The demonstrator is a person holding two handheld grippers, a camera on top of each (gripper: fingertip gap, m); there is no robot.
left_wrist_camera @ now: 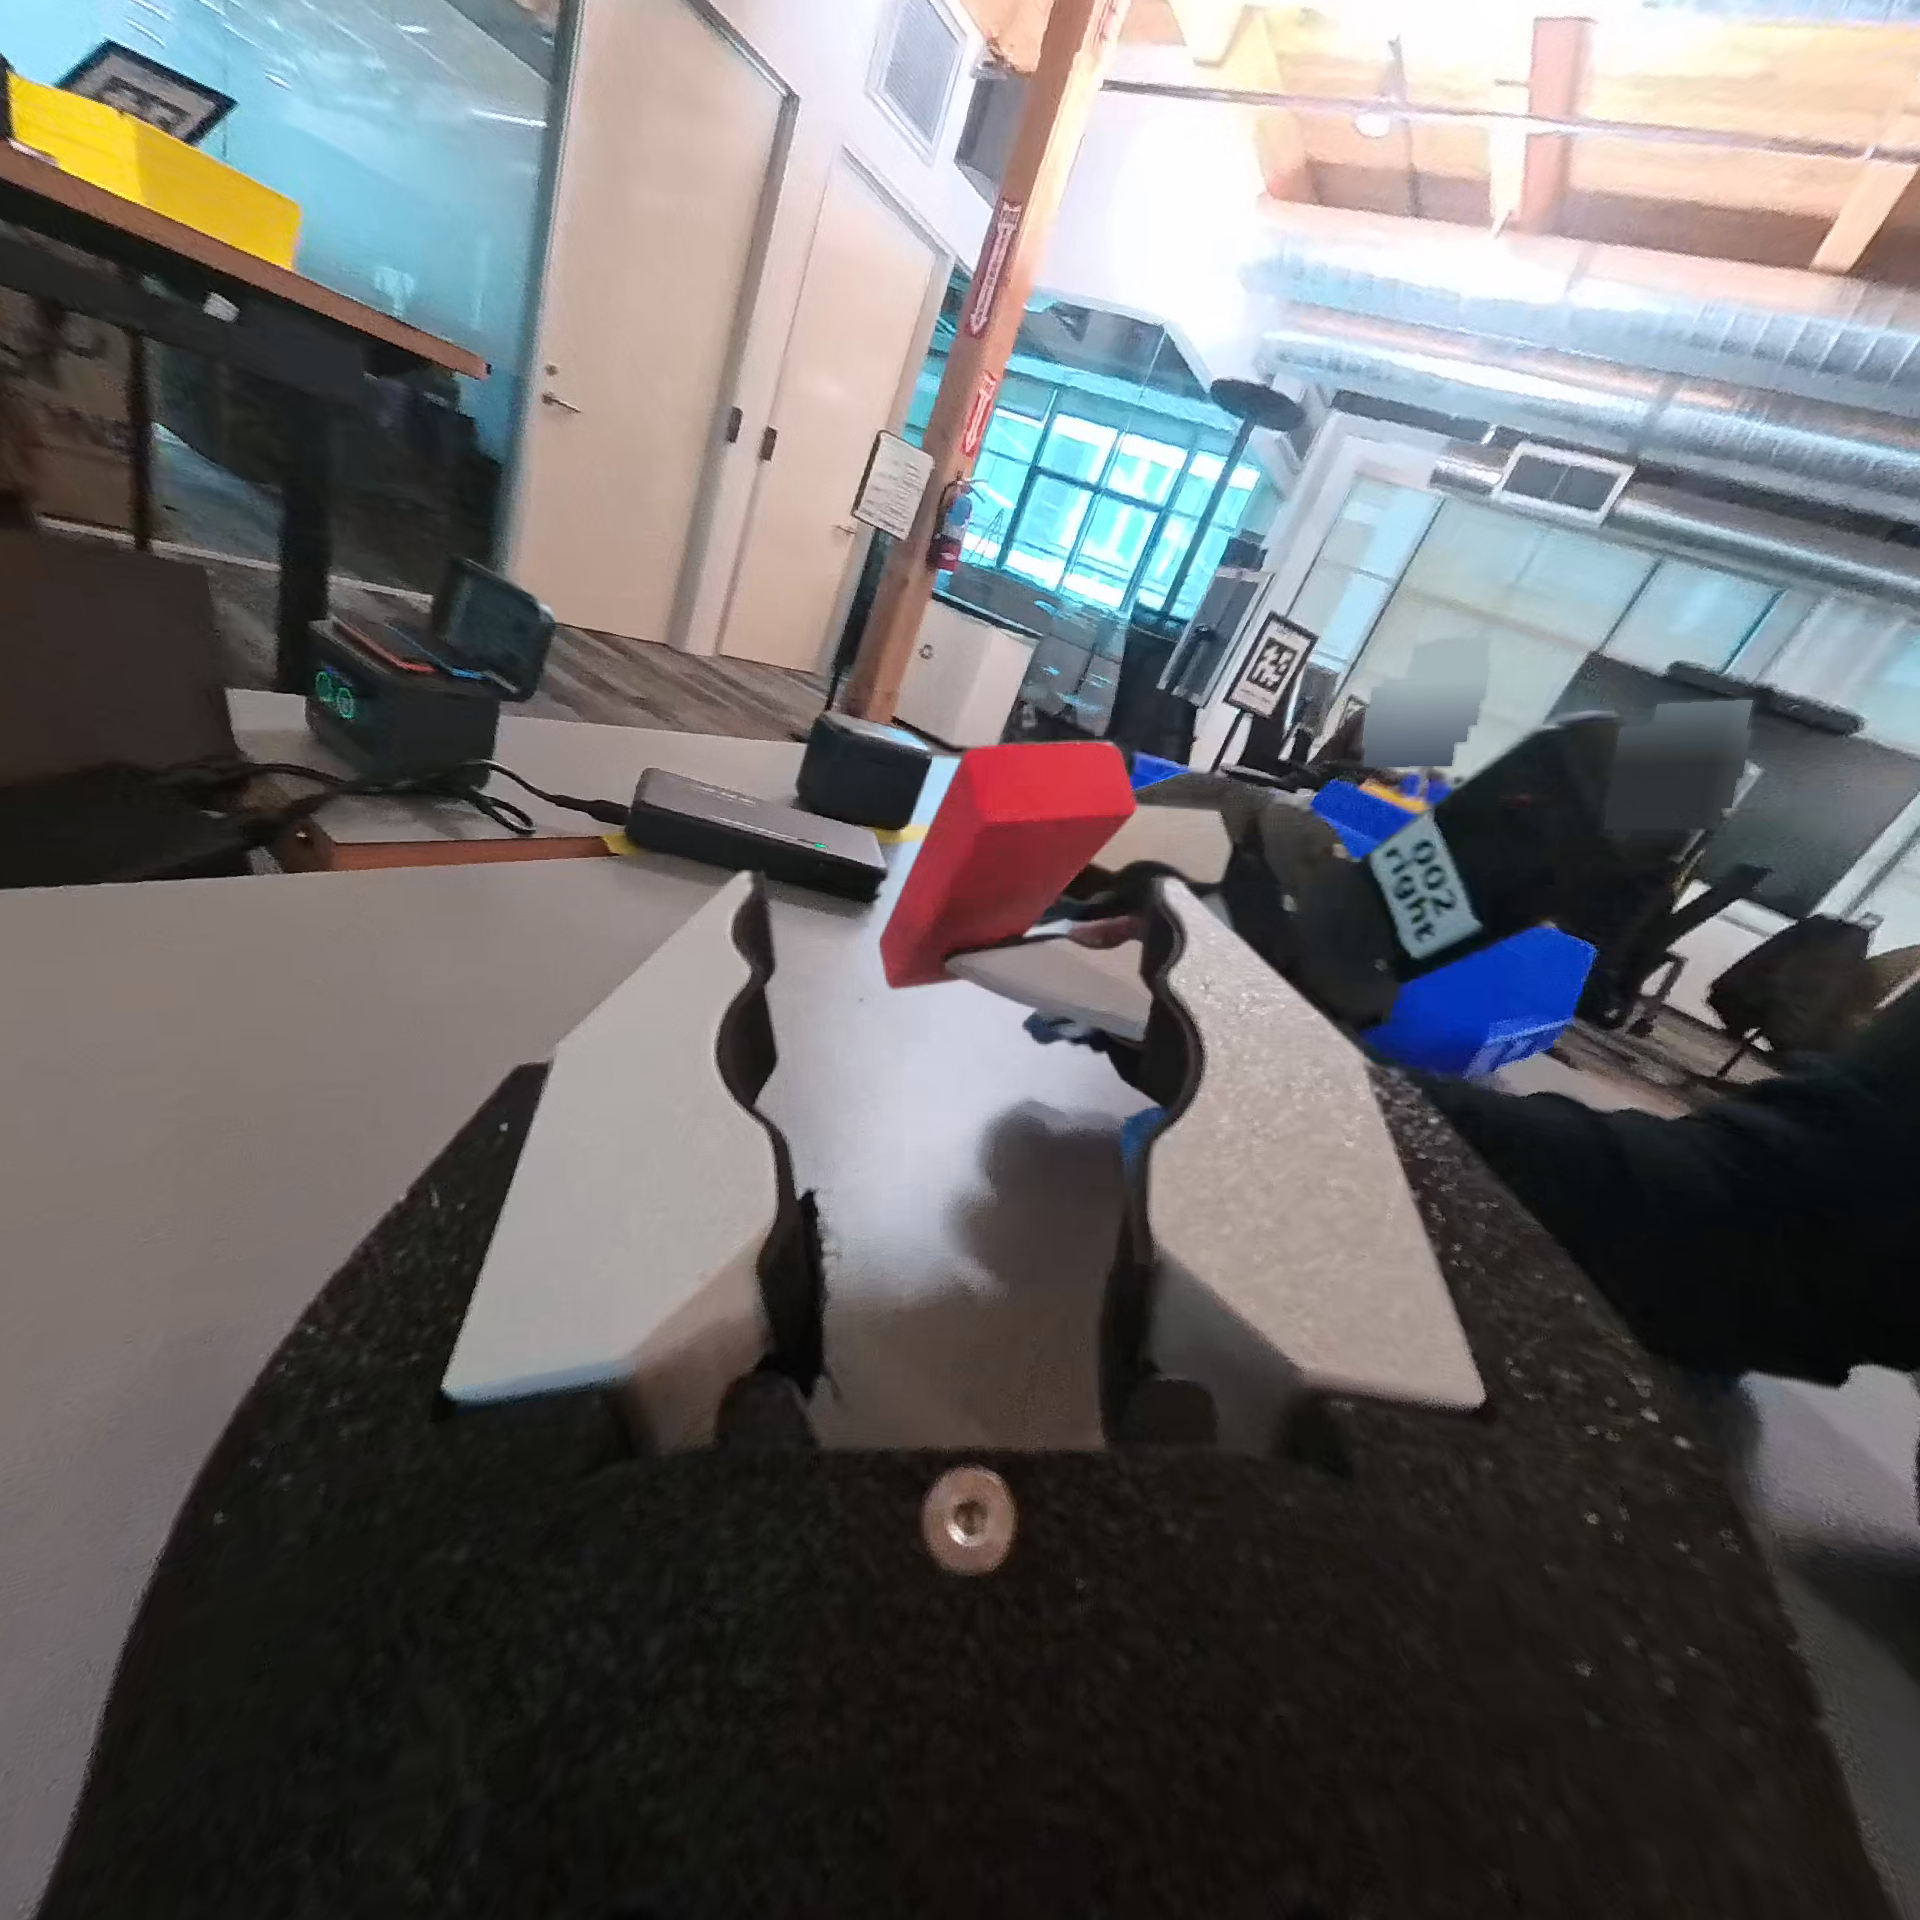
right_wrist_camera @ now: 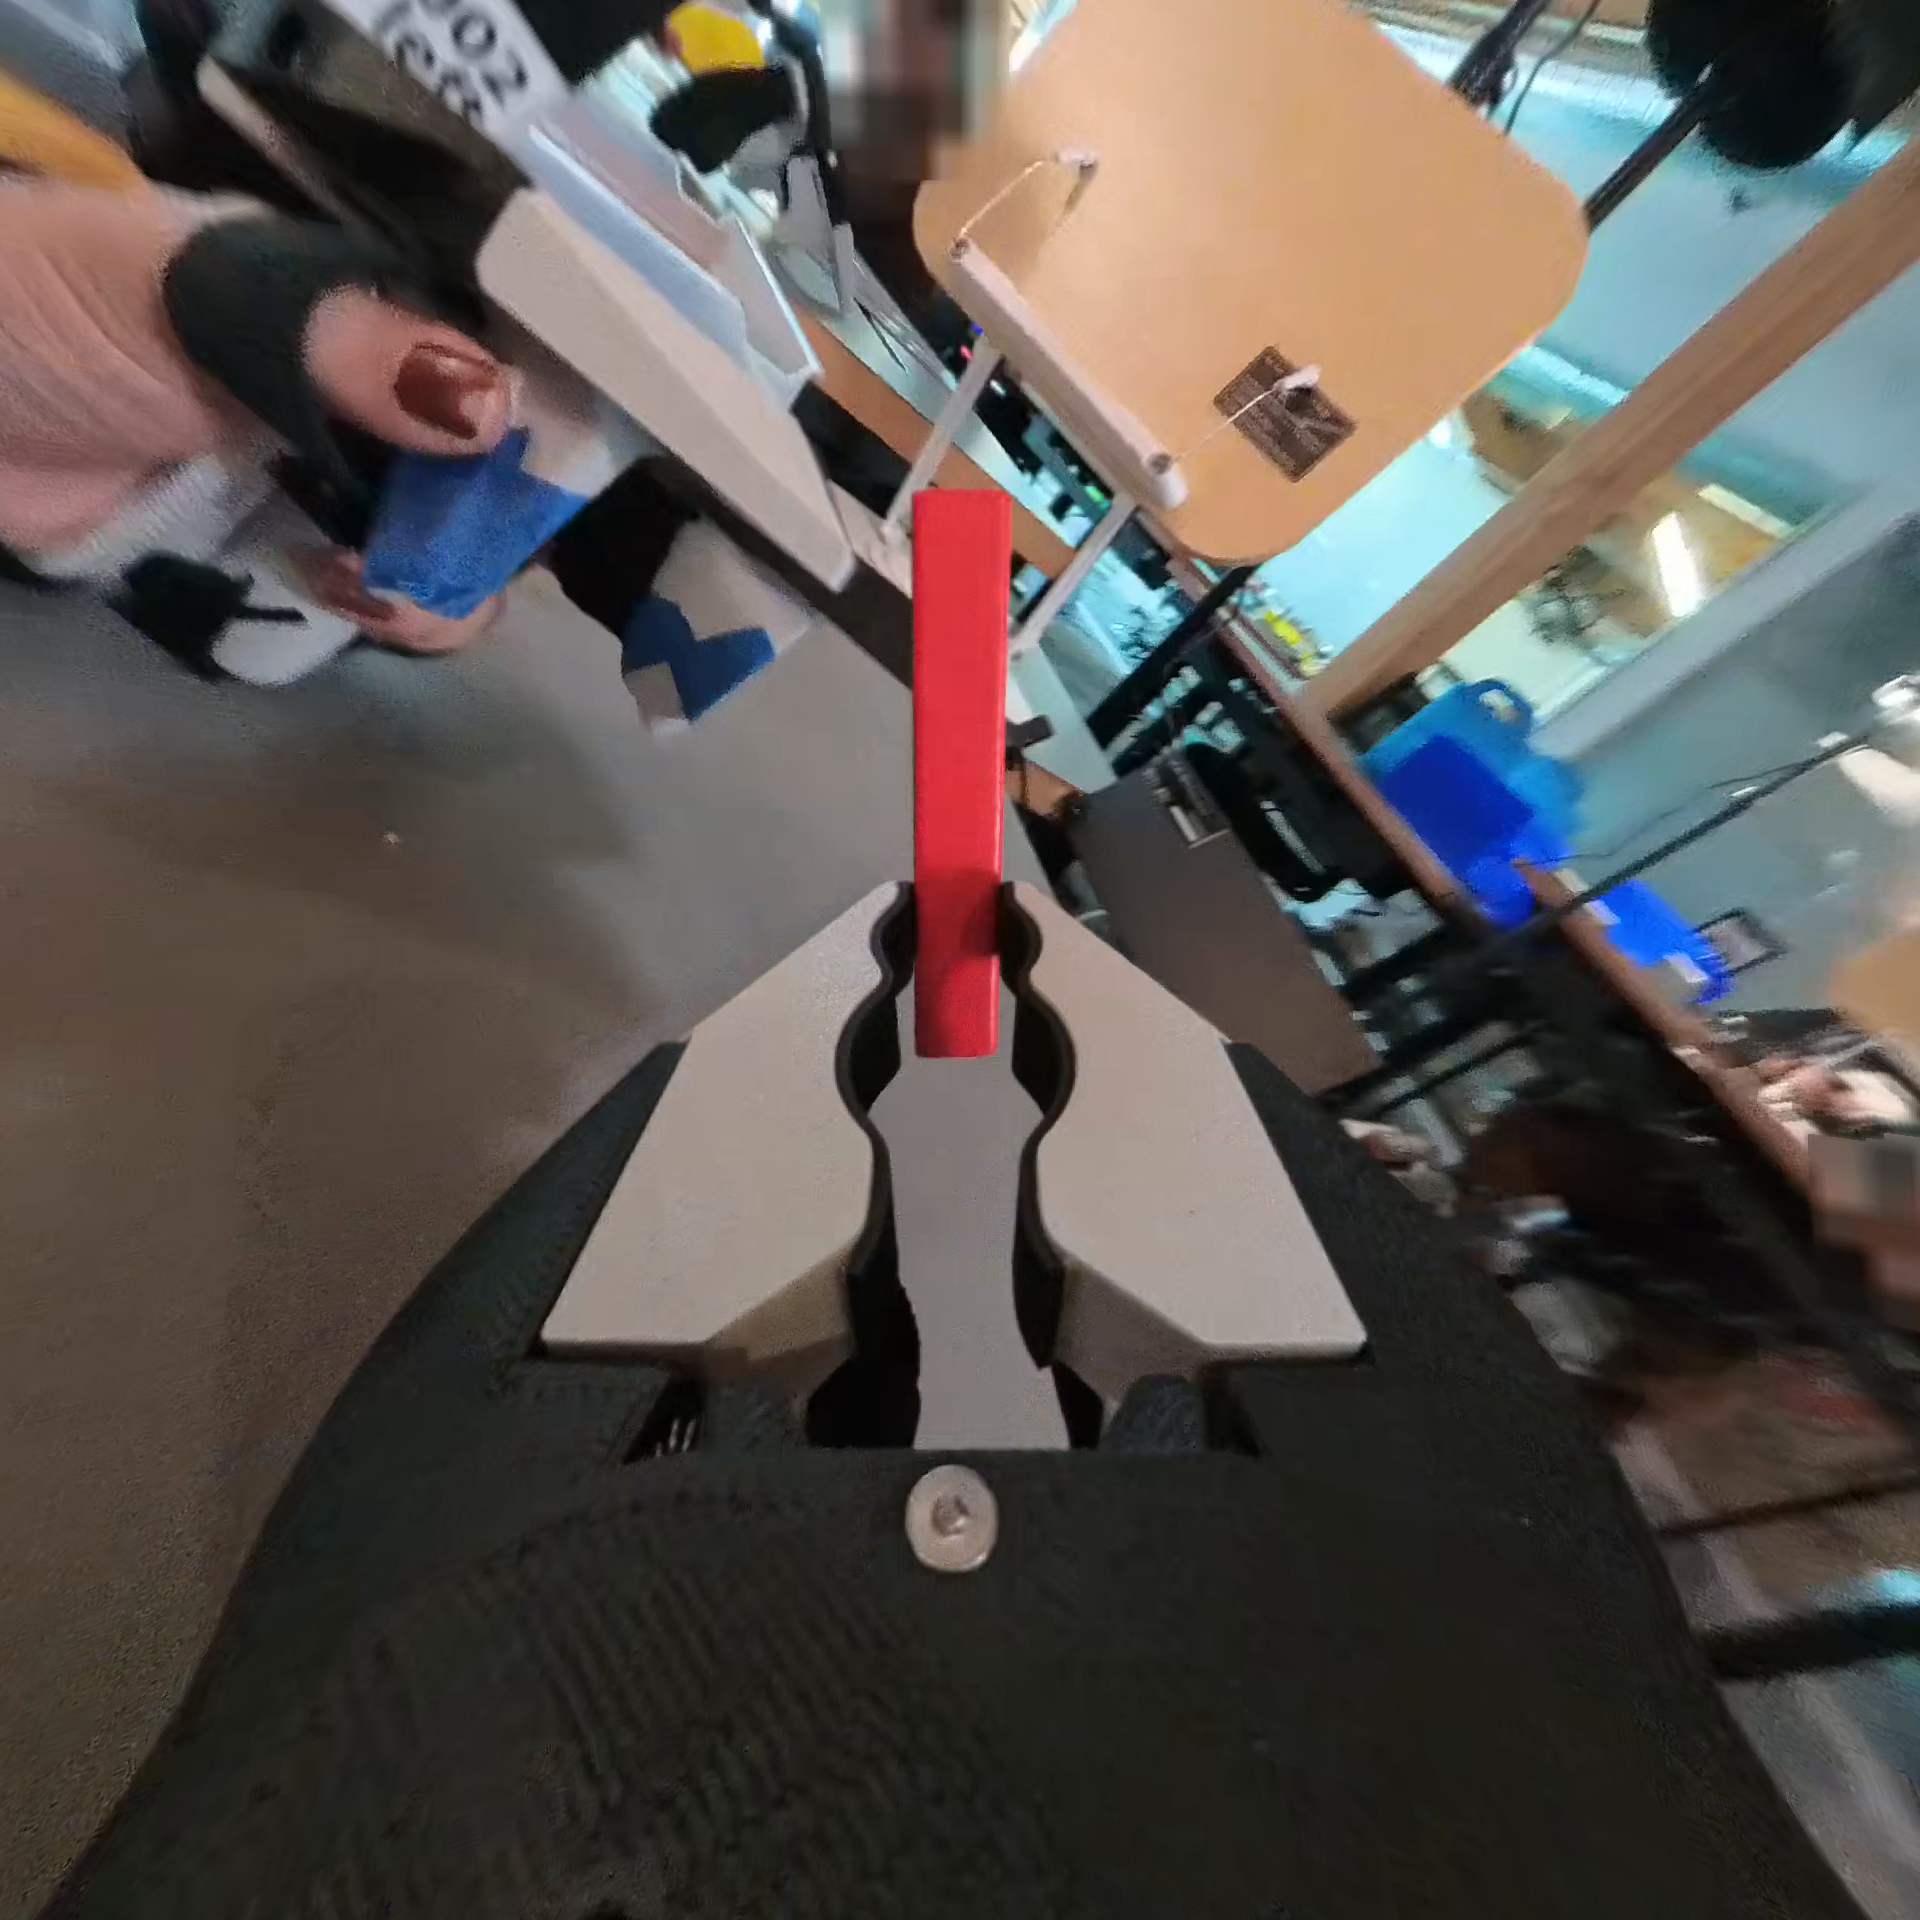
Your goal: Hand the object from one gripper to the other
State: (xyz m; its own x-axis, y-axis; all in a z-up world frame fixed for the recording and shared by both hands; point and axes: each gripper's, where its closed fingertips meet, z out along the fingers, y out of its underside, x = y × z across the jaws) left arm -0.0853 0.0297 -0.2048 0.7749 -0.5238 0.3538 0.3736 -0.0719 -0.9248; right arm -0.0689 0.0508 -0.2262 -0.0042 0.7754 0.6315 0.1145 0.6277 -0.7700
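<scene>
Right gripper [right_wrist_camera: 957, 914]: jaws pinching the lower end of the red block [right_wrist_camera: 961, 727], which stands up the centre of the right wrist frame. Left gripper [left_wrist_camera: 961, 935]: jaws spread, nothing between them. In the left wrist frame the block [left_wrist_camera: 1003, 857] hangs tilted over the grey counter [left_wrist_camera: 260, 1039], just right of centre.

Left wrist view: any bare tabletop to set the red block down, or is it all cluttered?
Bare: the grey tabletop left of the open left gripper, up to its far edge. Crowded: the far strip, with the power station, cable, flat black device and small black case. The right gripper, shut on the red block, fills the right side.
</scene>
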